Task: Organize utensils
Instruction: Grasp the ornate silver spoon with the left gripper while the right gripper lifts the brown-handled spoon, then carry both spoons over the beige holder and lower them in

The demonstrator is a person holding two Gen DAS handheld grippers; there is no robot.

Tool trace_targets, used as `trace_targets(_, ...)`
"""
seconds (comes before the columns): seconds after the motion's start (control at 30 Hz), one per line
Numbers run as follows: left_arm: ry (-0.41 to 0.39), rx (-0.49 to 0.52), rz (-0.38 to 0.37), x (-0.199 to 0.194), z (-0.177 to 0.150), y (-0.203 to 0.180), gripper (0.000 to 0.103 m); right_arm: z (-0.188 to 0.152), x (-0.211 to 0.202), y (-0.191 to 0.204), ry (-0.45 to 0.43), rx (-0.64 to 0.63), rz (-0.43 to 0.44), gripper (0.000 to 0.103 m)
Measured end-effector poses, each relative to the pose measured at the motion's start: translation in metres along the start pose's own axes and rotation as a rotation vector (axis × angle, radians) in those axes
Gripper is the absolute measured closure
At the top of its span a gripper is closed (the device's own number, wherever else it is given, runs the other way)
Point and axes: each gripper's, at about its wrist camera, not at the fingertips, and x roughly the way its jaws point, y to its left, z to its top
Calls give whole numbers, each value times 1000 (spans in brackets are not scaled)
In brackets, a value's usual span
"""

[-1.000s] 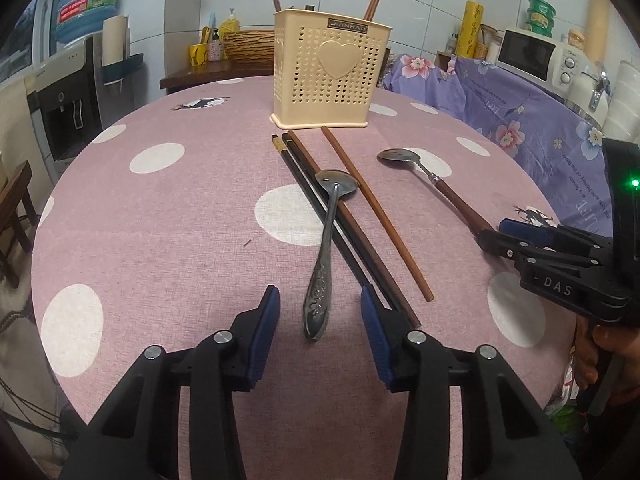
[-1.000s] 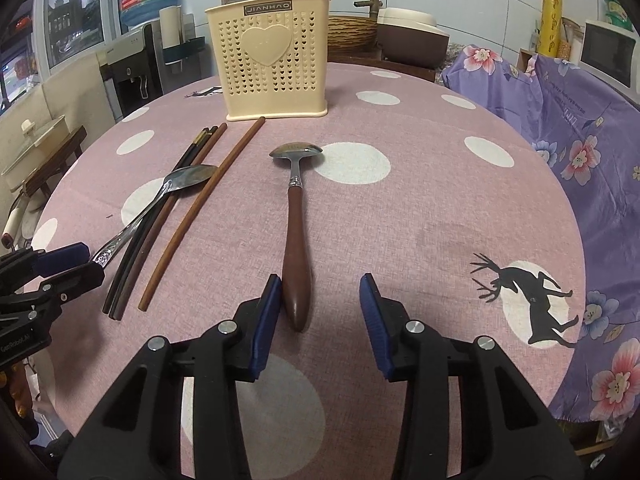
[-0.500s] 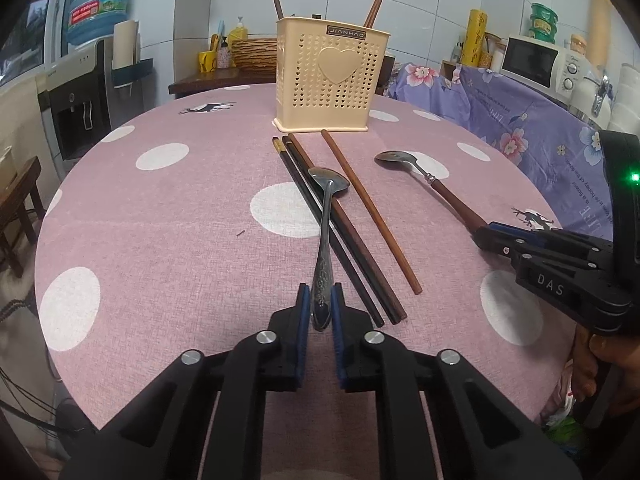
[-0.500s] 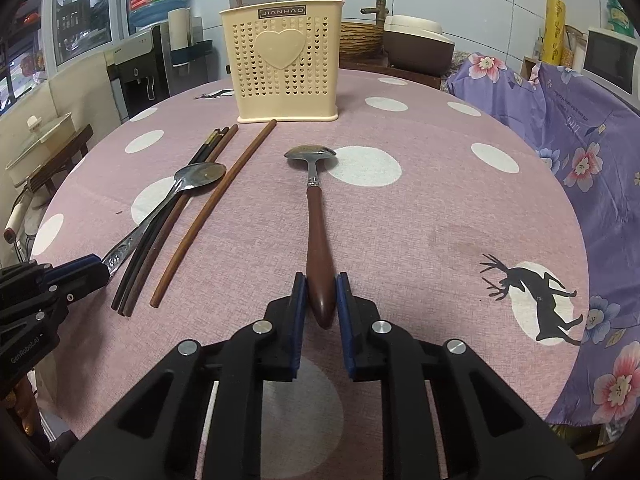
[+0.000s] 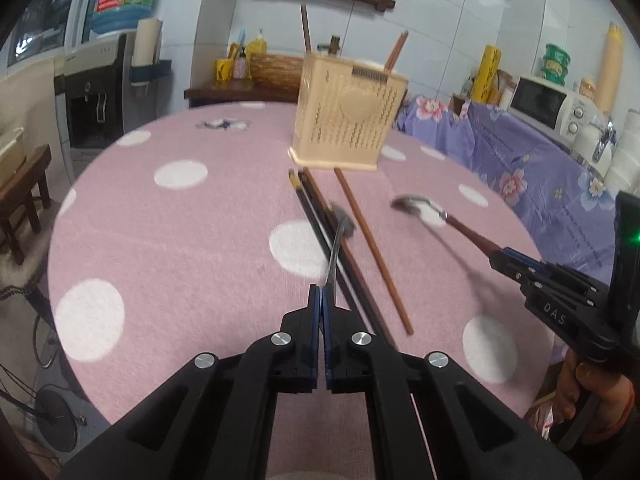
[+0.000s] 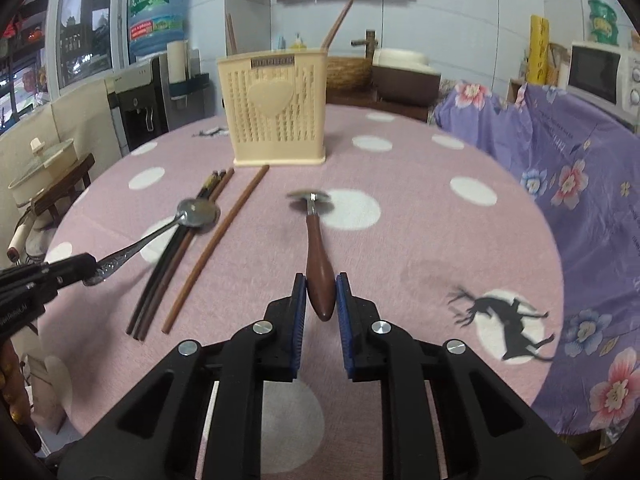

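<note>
My left gripper [image 5: 321, 294] is shut on the handle of a metal spoon [image 5: 338, 236] and holds it lifted above the pink dotted table [image 5: 180, 248]; the spoon also shows in the right wrist view [image 6: 160, 236]. My right gripper [image 6: 321, 294] is shut on the brown handle of a wooden-handled spoon [image 6: 316, 256], raised off the table; it shows in the left wrist view [image 5: 440, 220]. A cream utensil basket [image 5: 348, 120] stands upright at the far side with chopsticks in it. Loose dark chopsticks [image 5: 320, 220] and a brown chopstick [image 5: 372, 248] lie on the table.
A purple flowered cloth [image 6: 580, 184] covers a counter on the right, with a microwave [image 5: 552, 106] on it. A water dispenser [image 5: 100, 92] and a low stool [image 5: 20, 196] stand left of the table. A wicker basket [image 6: 348, 72] sits behind the table.
Both grippers closed on their spoon handles and then lifted the spoons off the table. The chopsticks and basket stayed in place.
</note>
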Motion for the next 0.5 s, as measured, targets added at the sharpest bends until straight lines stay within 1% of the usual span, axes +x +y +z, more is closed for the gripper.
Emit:
trace_targets(0.13,-84,12,-5,-15,25,-2,101,22,-16,-1,-67,-10,1,87)
trace_targets(0.23,-124,11,-16,-17,44,-4,101,41,-24,1,-115,-33,-2,87)
trace_targets(0.33,-179,16,-17,-18,63,-7,101,58,-26,1,-141,-47,3,87)
trace_targets(0.4,-200,16,-20,-16,73,-8,101,67,-25,1,-152,-51,5,87)
trace_targets(0.5,-202,3,-47,-12,86,-9,101,79,-21,-1,-152,-45,11,87)
